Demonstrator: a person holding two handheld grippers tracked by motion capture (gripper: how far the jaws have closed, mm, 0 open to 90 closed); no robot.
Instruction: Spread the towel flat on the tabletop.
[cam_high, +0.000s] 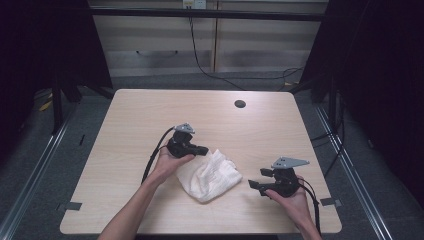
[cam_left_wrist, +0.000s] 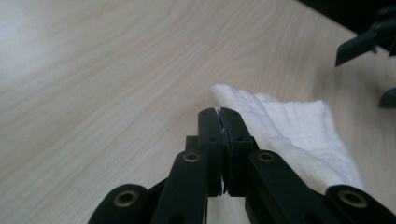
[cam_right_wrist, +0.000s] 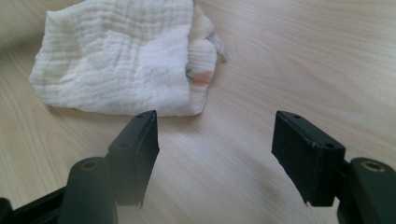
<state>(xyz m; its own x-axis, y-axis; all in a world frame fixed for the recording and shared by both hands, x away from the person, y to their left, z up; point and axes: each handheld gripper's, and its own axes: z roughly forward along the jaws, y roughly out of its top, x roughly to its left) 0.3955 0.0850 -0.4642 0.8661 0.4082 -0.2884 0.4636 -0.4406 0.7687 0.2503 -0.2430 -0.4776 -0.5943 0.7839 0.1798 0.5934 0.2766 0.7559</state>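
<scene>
On the pale wooden surface (cam_high: 150, 120), seen from the high view, a crumpled white cloth (cam_high: 210, 176) lies slightly toward the near edge, between the person's two hands. Left tongs (cam_high: 204, 149) are held level with their tips at the cloth's upper left corner, touching it. Right tongs (cam_high: 254, 184) sit to the right of the cloth, near it but apart from it, tips pointing toward it. A grey three-cornered plate (cam_high: 289, 162) tops the right unit. A dark round hole (cam_high: 240, 104) marks the surface toward its far edge. A black cable (cam_high: 153, 155) trails from the left unit along the forearm.

Left gripper view: left tongs (cam_left_wrist: 220, 112) stand together, pads pressed flat against each other, with a thin sliver of white fabric caught in the seam between them. The cloth (cam_left_wrist: 289, 126) spreads away to the right of the tips, its corner gathered at the pinch point. Whether the rest of the fabric is lifted off the wood cannot be told from here. The dark tips of the right tongs (cam_left_wrist: 357, 46) appear in the upper right corner.

Right gripper view: right tongs (cam_right_wrist: 215, 135) stand wide apart, bare wood between the pads. The cloth (cam_right_wrist: 116, 60) lies beyond them, up and to the left, flat on the wood and clear of both pads. A faint orange mark (cam_right_wrist: 201, 77) shows near its folded right edge
</scene>
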